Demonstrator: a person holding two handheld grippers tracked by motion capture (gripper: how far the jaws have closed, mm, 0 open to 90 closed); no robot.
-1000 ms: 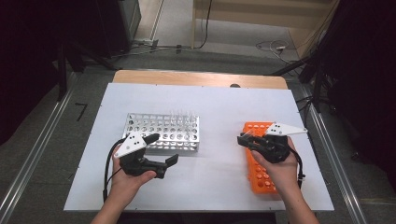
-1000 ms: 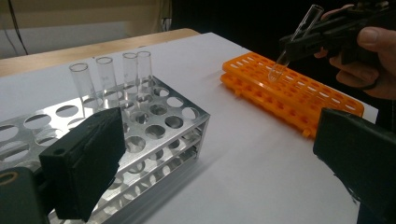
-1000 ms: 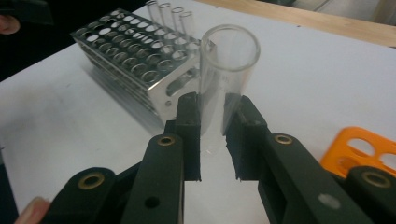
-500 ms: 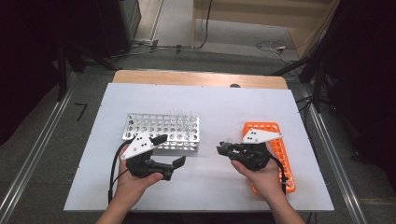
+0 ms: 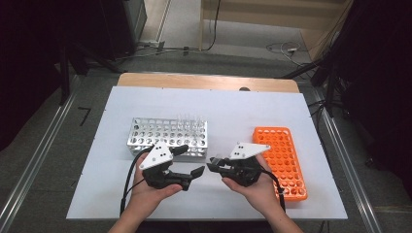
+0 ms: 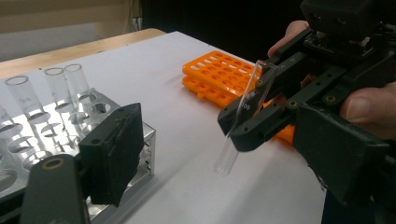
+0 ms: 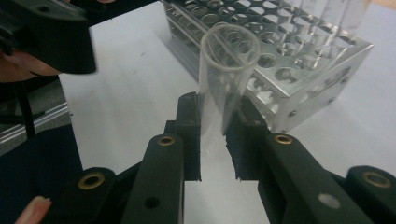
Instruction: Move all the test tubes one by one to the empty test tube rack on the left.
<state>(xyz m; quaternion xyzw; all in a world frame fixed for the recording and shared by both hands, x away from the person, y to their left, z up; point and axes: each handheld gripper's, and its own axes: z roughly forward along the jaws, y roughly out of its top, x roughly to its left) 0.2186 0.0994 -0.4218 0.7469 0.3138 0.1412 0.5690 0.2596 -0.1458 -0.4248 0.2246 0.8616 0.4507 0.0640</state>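
Note:
My right gripper [image 5: 214,162] is shut on a clear test tube [image 7: 224,79], gripped near its open end and tilted. The tube [image 6: 243,112] hangs from the right gripper [image 6: 252,116] just above the white table. My left gripper [image 5: 190,160] faces it from the left, open. Its jaws have just been closing. In the left gripper view the tube's closed end shows in the gap between the left gripper [image 6: 219,144] jaws, and no pad touches it. A metal tube rack [image 5: 165,138] stands behind the left hand, and an orange rack [image 5: 284,155] lies to the right.
Several clear tubes [image 6: 56,88] stand in the metal rack's far right holes. The metal rack [image 7: 289,60] is close behind the held tube. The white table top [image 5: 233,111] ends at a wooden strip at the back, with metal rails along both sides.
The right hand has moved left, off the orange rack, toward the table's middle. The left hand has shifted right to meet it, and its jaws stand a little narrower.

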